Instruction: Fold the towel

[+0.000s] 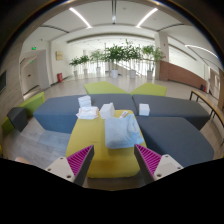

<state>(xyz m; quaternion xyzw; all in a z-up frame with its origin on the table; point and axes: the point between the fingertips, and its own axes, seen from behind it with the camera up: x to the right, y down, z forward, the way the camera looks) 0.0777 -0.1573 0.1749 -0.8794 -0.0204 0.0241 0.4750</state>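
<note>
There is only the gripper view. The gripper (pixel 112 160) is held up high and looks down at a small yellow table (pixel 100 150). Its two fingers are spread wide apart, with pink pads (pixel 80 158) on the inside. Nothing is between them, and they touch nothing.

On the yellow table lies a pale blue-white cloth towel (pixel 122 130). It sits just ahead of the fingers, a bit nearer the right one. It looks like a soft, flat bundle, but I cannot tell if it is folded neatly or just lying in a heap. Right beside it, on the far part of the table, are some white crumpled things (pixel 88 112) that may be more cloths or paper. I cannot tell which.

Around the table stand big grey-blue padded seats (pixel 170 135). On one of them, farther away, rests a small white box (pixel 144 109). Past the seats there are green plants in pots (pixel 125 55) and a bright hall with long lights on the ceiling.

I think the folding has not really begun here, or a new fold is about to start. The gripper has no hold on the towel. It would need to come down, grab one edge of the towel, and bring that edge over to the other side.
</note>
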